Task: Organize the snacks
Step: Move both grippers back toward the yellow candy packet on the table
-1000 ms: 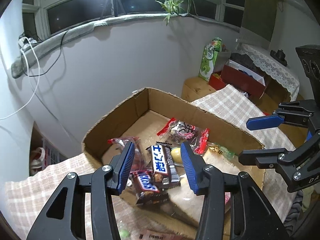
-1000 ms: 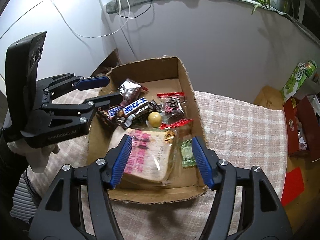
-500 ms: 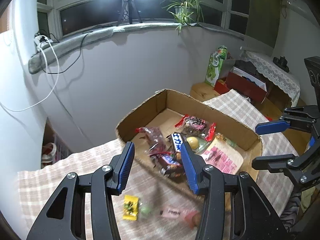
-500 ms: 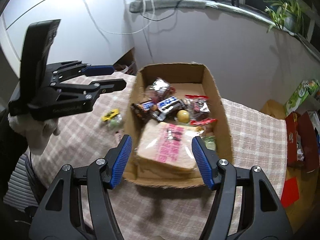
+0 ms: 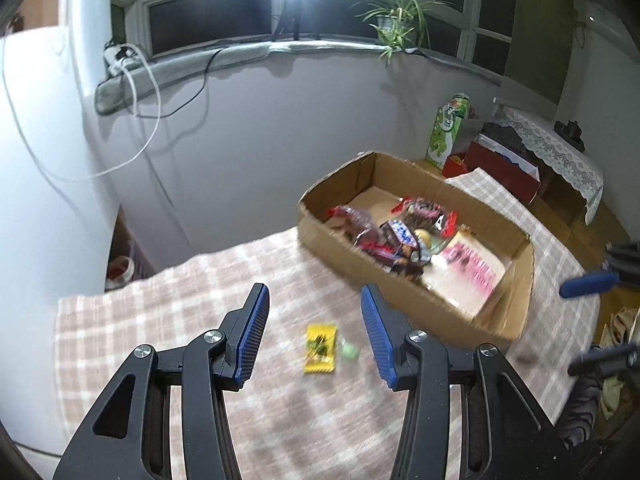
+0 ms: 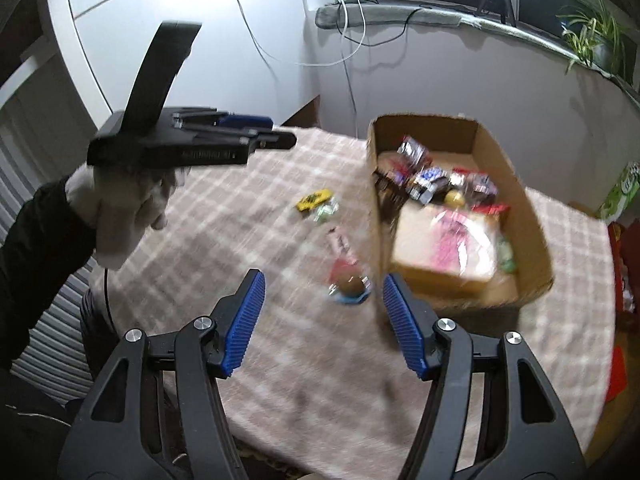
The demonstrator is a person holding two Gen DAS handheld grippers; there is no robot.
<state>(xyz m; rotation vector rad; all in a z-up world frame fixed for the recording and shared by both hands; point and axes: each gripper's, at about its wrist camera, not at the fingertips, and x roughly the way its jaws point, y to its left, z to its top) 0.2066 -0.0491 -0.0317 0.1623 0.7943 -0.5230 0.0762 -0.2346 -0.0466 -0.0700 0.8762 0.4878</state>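
A cardboard box (image 5: 332, 232) (image 6: 536, 236) on the checked tablecloth holds several candy bars and a pink-labelled bread pack (image 5: 468, 276) (image 6: 452, 252). A yellow snack packet (image 5: 320, 347) (image 6: 313, 200) and a small green sweet (image 5: 349, 350) lie on the cloth left of the box. A pink wrapper (image 6: 340, 244) and a clear cup snack with a brown ball (image 6: 348, 288) lie nearer. My left gripper (image 5: 314, 334) is open and empty above the yellow packet. My right gripper (image 6: 324, 318) is open and empty just before the cup snack.
The table (image 5: 240, 272) with its checked cloth ends at a white wall behind the box. A green carton (image 5: 448, 136) and a red box (image 5: 504, 168) stand on a wooden cabinet to the right. Cables hang from the window sill.
Both grippers have pulled back and to the left, away from the box. The loose snacks on the cloth have come into view. Both stay open and empty.
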